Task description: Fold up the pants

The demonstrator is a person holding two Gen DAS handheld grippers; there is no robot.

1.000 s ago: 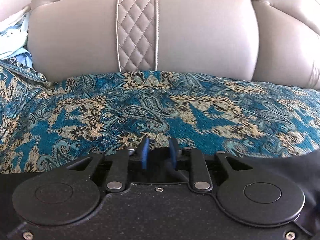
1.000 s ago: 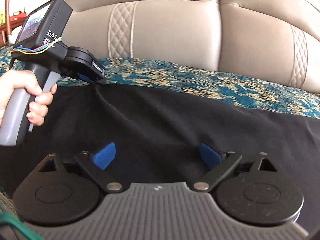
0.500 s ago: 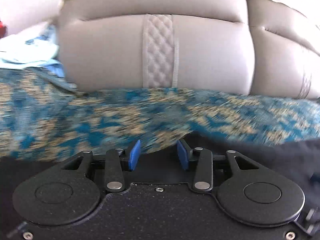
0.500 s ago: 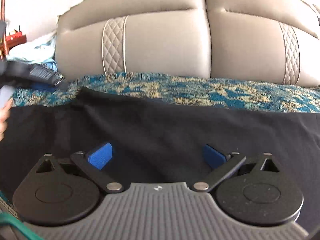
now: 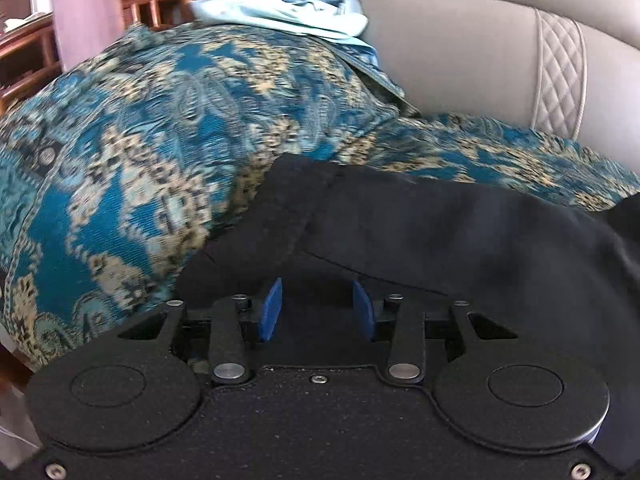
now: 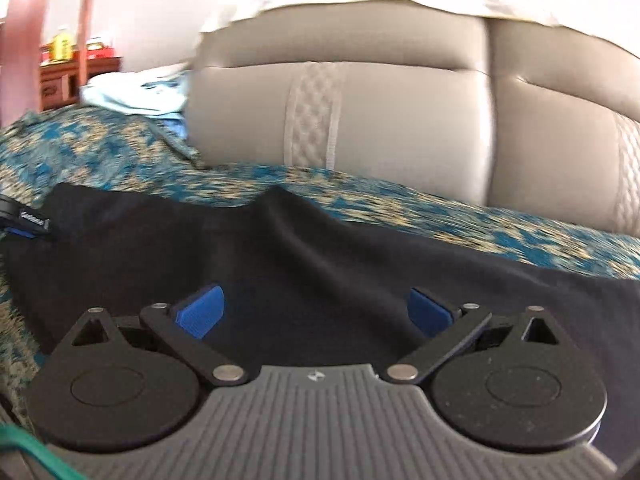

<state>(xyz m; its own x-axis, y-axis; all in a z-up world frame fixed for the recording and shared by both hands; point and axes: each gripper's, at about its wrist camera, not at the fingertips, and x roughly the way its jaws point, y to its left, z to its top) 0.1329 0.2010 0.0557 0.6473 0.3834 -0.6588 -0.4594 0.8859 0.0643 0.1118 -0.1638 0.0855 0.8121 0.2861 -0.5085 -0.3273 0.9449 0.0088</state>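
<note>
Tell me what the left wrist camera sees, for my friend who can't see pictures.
Black pants lie on a sofa's blue patterned cover, right under the left gripper, whose blue pads are apart and closing, pinching nothing. Pale blue cloth sits behind, beside a beige cushion.

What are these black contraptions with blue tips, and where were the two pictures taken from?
No robot: a person holds two hand tools, each with two blue-padded fingers and a camera looking along them. One picture comes from the left gripper, the other from the right gripper. Both are over black pants spread on the blue patterned throw covering a sofa; pale blue clothing lies further back. The right jaws stand wide open. The left jaws are closing, fabric beneath the gap, pads not pressing it. Nothing is held yet.
</note>
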